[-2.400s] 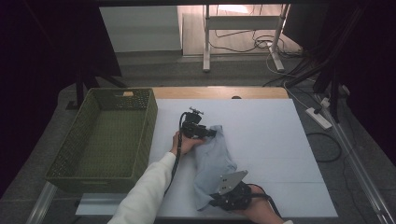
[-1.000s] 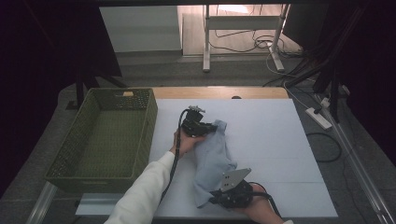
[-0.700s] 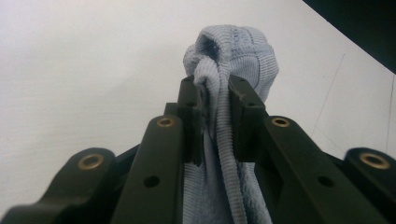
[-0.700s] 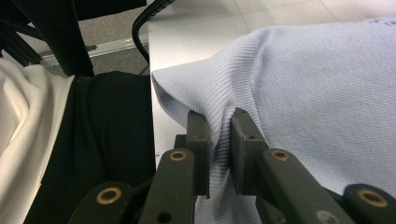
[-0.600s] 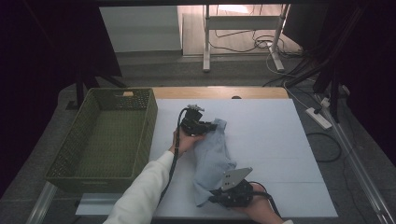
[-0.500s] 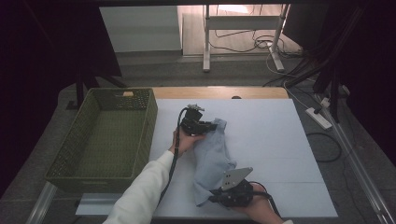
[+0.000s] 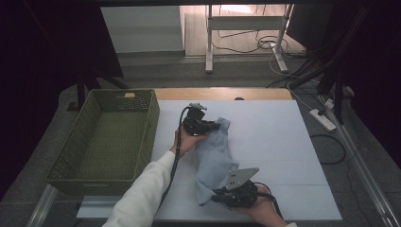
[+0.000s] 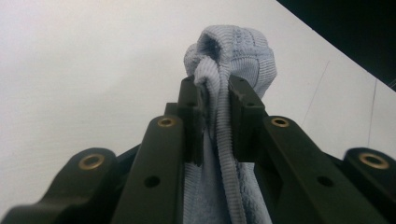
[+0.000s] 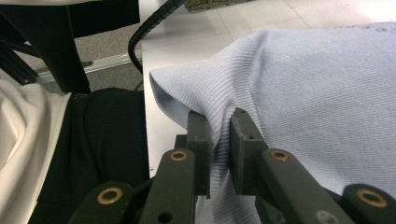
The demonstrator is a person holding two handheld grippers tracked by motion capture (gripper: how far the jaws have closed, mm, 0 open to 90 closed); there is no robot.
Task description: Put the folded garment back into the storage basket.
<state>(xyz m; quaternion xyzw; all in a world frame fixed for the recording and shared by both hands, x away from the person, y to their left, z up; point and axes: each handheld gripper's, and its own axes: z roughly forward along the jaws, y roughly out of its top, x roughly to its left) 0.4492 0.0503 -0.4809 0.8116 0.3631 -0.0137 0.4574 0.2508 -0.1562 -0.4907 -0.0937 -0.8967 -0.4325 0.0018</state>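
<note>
i'm looking down on the white table (image 7: 283, 142) and the light blue knitted garment (image 7: 213, 161) is stretched in a long strip between my two tools; against the picture from a couple of seconds back, the far end of the cloth now sits further up the table and a touch to the right, so the strip reads longer and leaner; over the last second it barely differs; the near end looks where it was.

left gripper (image 7: 210, 126) is at the far end of the strip, left hand (image 7: 188, 141) behind it, white sleeve (image 7: 142, 194) coming in from the bottom; in the left gripper view the jaws are pinched close on a bunched fold of the garment (image 8: 219, 140), a ribbed edge running down between the pads and a knot of cloth bulging past the tips; only a narrow gap, packed with knit.

right gripper (image 7: 218, 197) is at the near end, close to the table's front edge, its grey three-cornered plate (image 7: 241, 177) on top; in the right gripper view its jaws are nipped on a raised pleat of the garment (image 9: 299, 93) near a ribbed corner, the rest lying flat on the table beyond.

the green woven basket (image 7: 106, 137) stands to the left, just beside the white surface, well apart from the cloth.

writing: i can't read any; a small pale tag (image 7: 128, 94) on the basket's far rim is too small to make out, and a faint mark on the knit at the top of the right gripper view is blurred.
</note>
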